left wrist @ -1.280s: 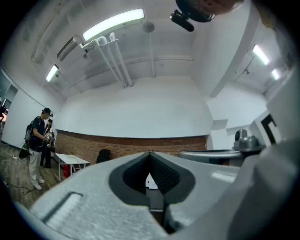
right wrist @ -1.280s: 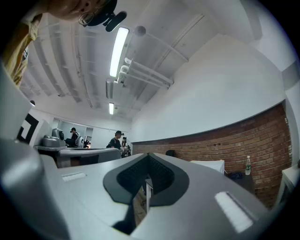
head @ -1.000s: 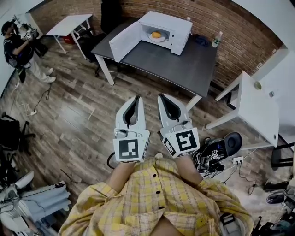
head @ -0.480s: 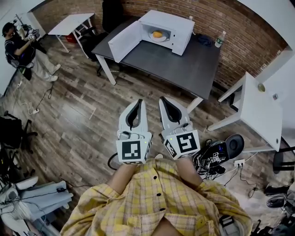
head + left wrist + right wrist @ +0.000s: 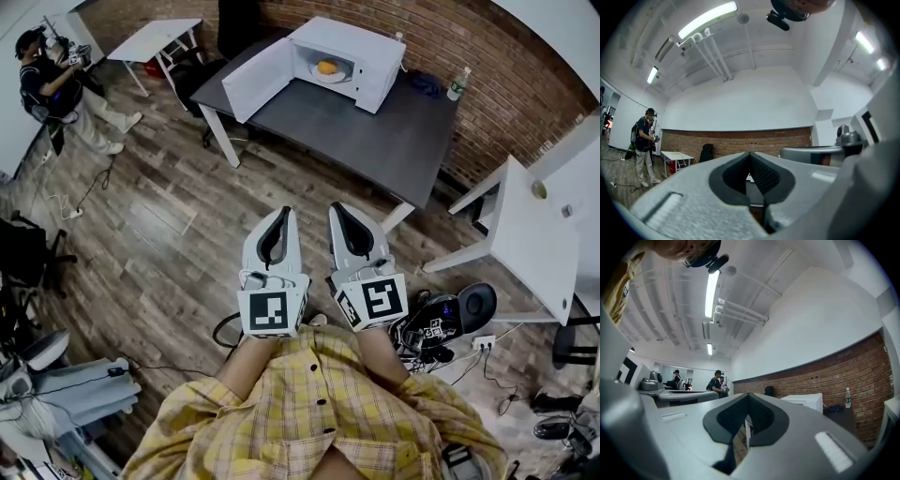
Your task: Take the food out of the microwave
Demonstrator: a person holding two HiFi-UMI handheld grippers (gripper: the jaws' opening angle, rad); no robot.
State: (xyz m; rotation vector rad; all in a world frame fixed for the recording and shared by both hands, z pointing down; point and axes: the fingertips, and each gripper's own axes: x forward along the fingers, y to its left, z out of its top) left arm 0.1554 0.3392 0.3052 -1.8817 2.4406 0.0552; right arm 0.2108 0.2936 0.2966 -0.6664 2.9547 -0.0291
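A white microwave stands on the dark table at the far end, its door swung open to the left. Inside it an orange piece of food lies on a white plate. My left gripper and right gripper are held side by side in front of my chest, well short of the table, both shut and empty. The left gripper view shows shut jaws against a brick wall. In the right gripper view the shut jaws point toward the microwave.
A white table stands at the right, another white table at far left. A person stands at the upper left. A water bottle and a dark blue object sit on the dark table. Cables and gear lie on the wood floor.
Both grippers have shifted slightly toward the table together, still shut. The microwave and table have slid to the right and up in the head view.
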